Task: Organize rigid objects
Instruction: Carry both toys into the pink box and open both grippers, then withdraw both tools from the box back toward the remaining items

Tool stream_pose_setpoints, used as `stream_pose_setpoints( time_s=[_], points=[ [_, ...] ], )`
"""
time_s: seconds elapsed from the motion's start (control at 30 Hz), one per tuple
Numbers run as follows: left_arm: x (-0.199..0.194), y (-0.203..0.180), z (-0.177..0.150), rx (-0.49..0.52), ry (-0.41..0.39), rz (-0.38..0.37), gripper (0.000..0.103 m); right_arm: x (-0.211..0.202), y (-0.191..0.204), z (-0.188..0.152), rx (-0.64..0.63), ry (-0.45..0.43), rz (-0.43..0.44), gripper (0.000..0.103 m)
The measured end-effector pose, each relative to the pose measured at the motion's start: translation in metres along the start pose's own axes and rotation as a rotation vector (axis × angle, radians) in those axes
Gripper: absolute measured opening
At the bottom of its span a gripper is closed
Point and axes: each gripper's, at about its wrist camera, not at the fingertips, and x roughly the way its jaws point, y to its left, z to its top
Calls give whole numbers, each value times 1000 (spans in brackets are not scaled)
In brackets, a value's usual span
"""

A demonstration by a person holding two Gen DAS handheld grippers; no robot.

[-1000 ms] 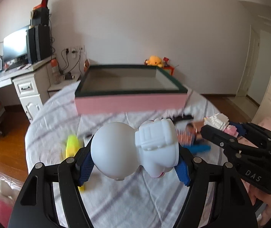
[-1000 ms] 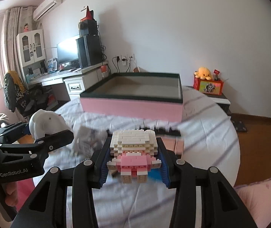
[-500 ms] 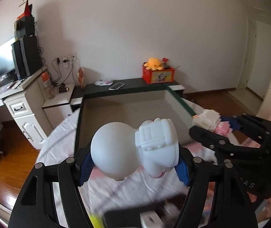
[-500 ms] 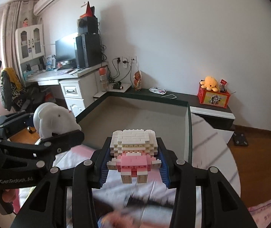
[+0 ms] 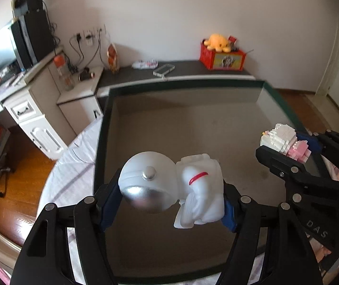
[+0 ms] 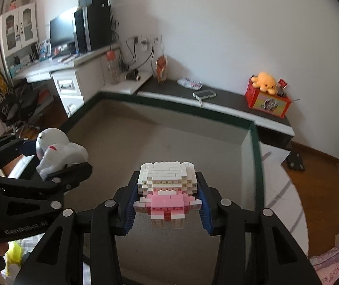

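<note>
silver visor point(image 5: 143, 196) of astronaut point(image 5: 174, 187) only from left wrist.

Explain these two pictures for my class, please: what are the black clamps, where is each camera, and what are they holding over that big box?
There is no robot here. A person carries a hand-held gripper in each hand, a black clamp with two fingers and blue pads, and each one has a wide-angle camera looking forward along its fingers. That is why the room looks curved.

One picture is from the left hand-held gripper. It is shut on a white astronaut figure lying sideways between the pads. The other picture is from the right hand-held gripper, shut on a pink and white brick figure. Each camera also catches the other gripper at its edge.

Both toys hang above a large open box with a dark green rim; the part of its floor in view is bare. The box sits on a table with a striped cloth.
</note>
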Motion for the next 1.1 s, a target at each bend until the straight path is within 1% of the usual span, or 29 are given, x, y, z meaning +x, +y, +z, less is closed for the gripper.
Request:
stream_pose_setpoints(
  time_s=[0.13,0.2,0.27,0.33,0.37,0.4,0.43,0.47,0.5,0.53,0.6,0.67,0.87,0.97,1.03,1.1],
  points=[
    [12,-2,-4,5,31,21,71,10,2,-1,-8,30,11,45],
    [14,-2,-4,10,36,32,71,11,3,-1,-13,34,3,49],
    [10,-2,-4,20,27,49,75,6,2,-1,-14,25,-22,60],
    [2,-1,-5,16,15,34,78,-1,-1,-1,-2,6,-27,66],
    [-4,0,-7,11,2,44,81,-6,-3,-1,7,-7,-23,70],
    [-9,4,-5,9,-13,60,87,-11,-4,1,14,-18,-25,73],
    [-17,5,-7,9,-30,56,90,-17,-5,1,18,-28,-31,80],
    [-29,5,-9,5,-64,65,93,-25,-6,1,22,-44,-35,81],
    [-38,8,-10,2,-89,79,99,-35,-6,0,28,-63,-31,81],
    [-52,9,-12,-1,-132,103,103,-46,-6,-1,34,-82,-26,81],
    [-79,12,-17,-9,-212,108,103,-63,-4,-2,43,-110,-20,82],
    [-109,15,-24,-30,-271,100,103,-82,-1,-4,46,-145,-19,83],
    [-172,20,-55,-34,-372,120,103,-146,13,-22,48,-247,-5,86],
    [-210,13,-80,-30,-435,125,103,-184,24,-38,50,-308,4,87],
    [-230,9,-95,-30,-461,124,103,-205,29,-49,47,-344,12,88],
    [-252,3,-114,-38,-499,129,103,-229,36,-63,47,-384,9,92]
  ],
)
